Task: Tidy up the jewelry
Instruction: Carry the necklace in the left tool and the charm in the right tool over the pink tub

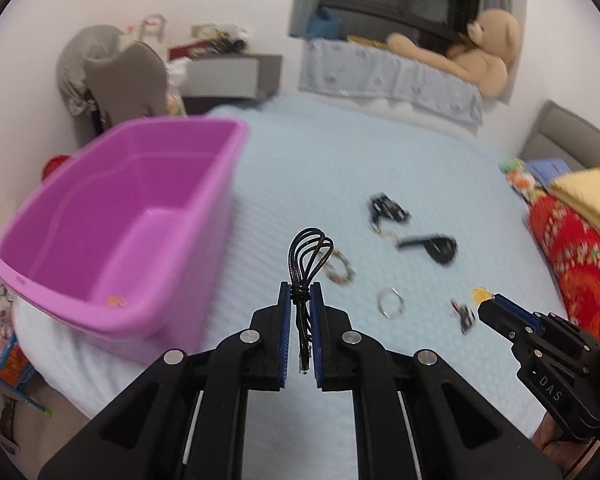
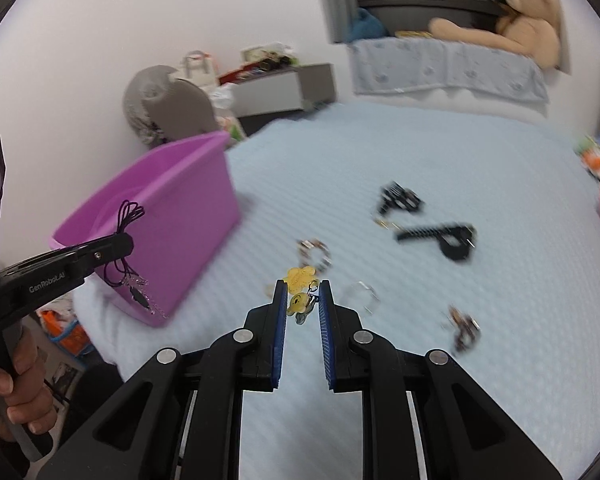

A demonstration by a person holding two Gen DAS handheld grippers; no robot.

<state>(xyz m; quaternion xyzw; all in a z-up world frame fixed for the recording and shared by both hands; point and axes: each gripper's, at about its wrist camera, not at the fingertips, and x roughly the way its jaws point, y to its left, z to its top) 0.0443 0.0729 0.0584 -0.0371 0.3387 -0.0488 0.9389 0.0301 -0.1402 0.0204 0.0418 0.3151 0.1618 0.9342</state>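
Observation:
My left gripper is shut on a black cord necklace, held above the bed beside the purple bin. In the right wrist view the left gripper holds the cord necklace in front of the bin's wall, pendant and chain dangling. My right gripper is shut on a yellow charm; it also shows in the left wrist view. Loose on the bed lie a beaded bracelet, a clear ring, black hair clips and a black band.
The light blue bed cover fills the middle. A small orange piece lies inside the bin. A teddy bear sits on the window seat. Red and yellow bedding lies at the right. A grey chair stands behind the bin.

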